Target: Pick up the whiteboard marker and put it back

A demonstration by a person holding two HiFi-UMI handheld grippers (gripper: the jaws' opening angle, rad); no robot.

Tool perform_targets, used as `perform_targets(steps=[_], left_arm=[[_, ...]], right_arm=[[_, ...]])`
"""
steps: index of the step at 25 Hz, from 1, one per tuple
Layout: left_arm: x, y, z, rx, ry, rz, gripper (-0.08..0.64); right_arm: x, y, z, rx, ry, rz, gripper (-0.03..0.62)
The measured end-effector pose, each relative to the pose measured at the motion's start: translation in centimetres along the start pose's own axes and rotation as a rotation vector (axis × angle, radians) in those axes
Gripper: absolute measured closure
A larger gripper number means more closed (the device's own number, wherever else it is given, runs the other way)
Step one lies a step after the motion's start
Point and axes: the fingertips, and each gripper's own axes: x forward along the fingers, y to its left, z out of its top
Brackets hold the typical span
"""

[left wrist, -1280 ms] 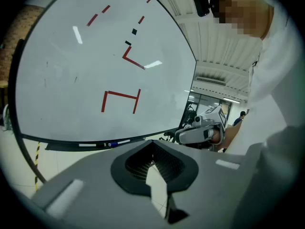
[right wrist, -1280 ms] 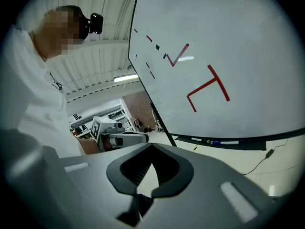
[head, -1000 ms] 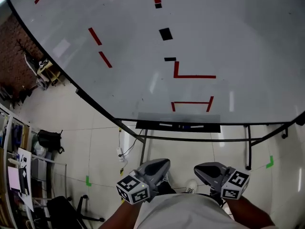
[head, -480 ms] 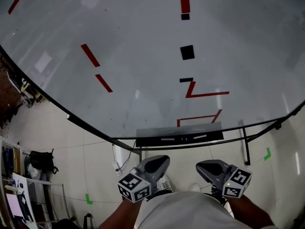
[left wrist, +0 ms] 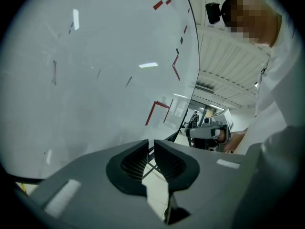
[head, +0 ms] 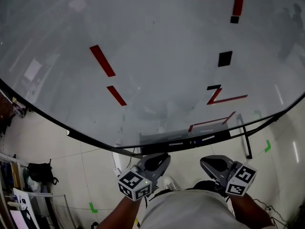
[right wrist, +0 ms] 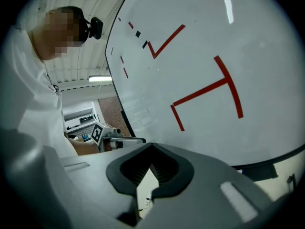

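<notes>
left tongs [left wrist: 151,147]: jaws a sliver apart, nothing between
right tongs [right wrist: 152,162]: tips meeting, empty
whiteboard marker [head: 192,141]: in the tray [head: 157,145] ahead of my tongs, untouched
head view alone: shows me that tray under the whiteboard [head: 157,66]

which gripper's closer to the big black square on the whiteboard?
Right. The right gripper sits almost straight below the black square; the left gripper is just as low, but well off to the square's left.
</notes>
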Motion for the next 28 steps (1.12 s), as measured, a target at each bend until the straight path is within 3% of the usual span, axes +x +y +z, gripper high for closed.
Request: perform_targets(steps=[15,28], left_arm=[[1.6,1.9,0.2,0.128,0.051,0.128,0.508],[2.7,2.2,-2.3,0.516,0.285,0.212,0.492]], right_arm=[[-0.5,-2.8,0.2,-0.017,0.077,0.056,0.591],[-0.9,-3.0,-0.1,-0.02,0.086,0.07,0.591]])
